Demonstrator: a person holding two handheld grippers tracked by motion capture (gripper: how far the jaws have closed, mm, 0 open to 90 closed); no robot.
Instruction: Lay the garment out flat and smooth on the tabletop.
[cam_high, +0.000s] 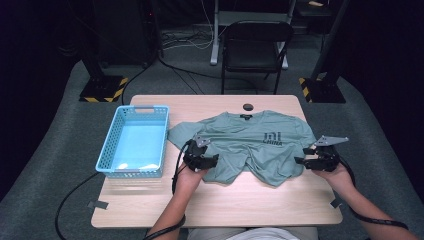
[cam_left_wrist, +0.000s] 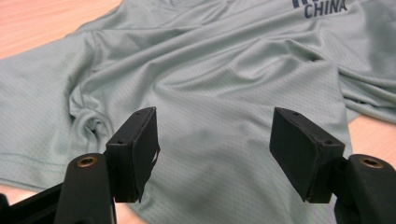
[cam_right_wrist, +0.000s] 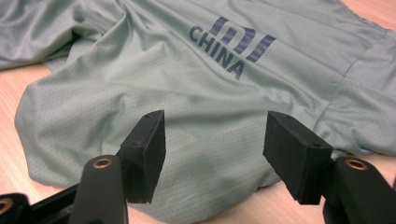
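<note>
**Both grippers spread wide over the rumpled shirt**

The grey-green T-shirt (cam_high: 250, 142) lies crumpled on the middle of the wooden table (cam_high: 220, 200), its dark "CHINA" print facing up and its lower hem bunched toward you. Your left gripper (cam_high: 214, 159) sits over the shirt's near left edge, jaws wide apart with only cloth beneath them and nothing clamped; in the left gripper view the pads (cam_left_wrist: 140, 149) stand clear above the folds. Your right gripper (cam_high: 301, 156) hangs at the shirt's right edge, jaws equally spread and holding nothing. To the left of the shirt, just beside its sleeve, stands a light blue basket (cam_high: 112, 145). Beyond the table is a black folding chair (cam_high: 255, 47).
</note>
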